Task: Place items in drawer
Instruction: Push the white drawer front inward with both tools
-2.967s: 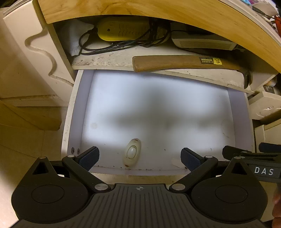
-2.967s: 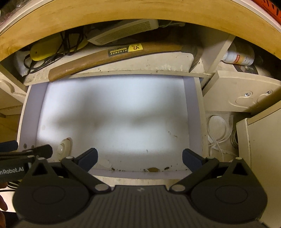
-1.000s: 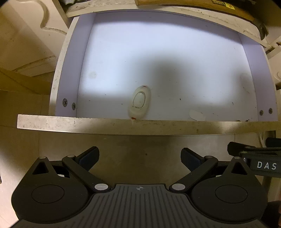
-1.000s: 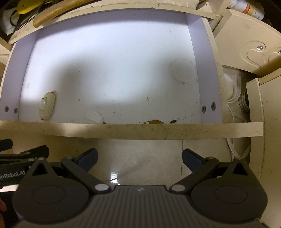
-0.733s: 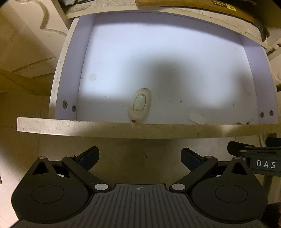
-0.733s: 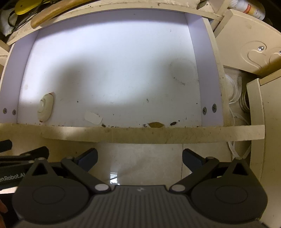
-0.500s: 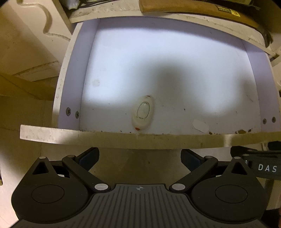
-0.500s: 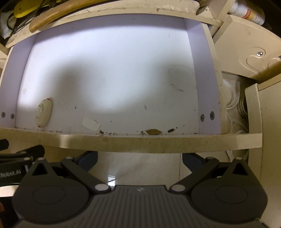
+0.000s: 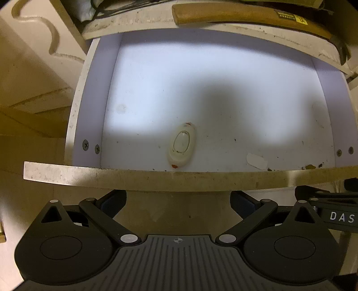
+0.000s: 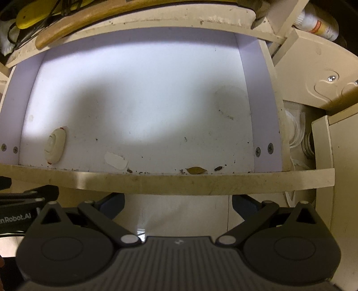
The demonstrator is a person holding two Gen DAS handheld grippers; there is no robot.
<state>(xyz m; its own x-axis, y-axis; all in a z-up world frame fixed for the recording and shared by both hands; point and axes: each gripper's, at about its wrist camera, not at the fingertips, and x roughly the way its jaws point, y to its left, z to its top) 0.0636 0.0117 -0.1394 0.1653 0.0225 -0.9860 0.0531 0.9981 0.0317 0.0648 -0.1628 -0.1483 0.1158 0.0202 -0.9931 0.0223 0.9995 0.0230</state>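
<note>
The white drawer stands open; its front panel (image 9: 156, 179) runs across the left wrist view and also across the right wrist view (image 10: 201, 181). A cream oval switch (image 9: 181, 144) lies on the drawer floor near the front; it also shows in the right wrist view (image 10: 55, 144) at the left. My left gripper (image 9: 177, 201) is open and empty, just in front of and below the front panel. My right gripper (image 10: 178, 202) is open and empty in the same spot beside it. The fingertips of both are partly hidden under the panel.
A wooden-handled hammer (image 9: 246, 16) lies on the shelf above the drawer, with a yellow device and black cables (image 10: 31, 15) at the left. A paper scrap (image 10: 116, 160) and a dry leaf (image 10: 197, 170) lie at the drawer front. A cabinet (image 10: 335, 156) stands right.
Both grippers have moved forward and slightly down toward the drawer front, so the front panel now sits lower in view and covers their fingertips. The switch has not moved.
</note>
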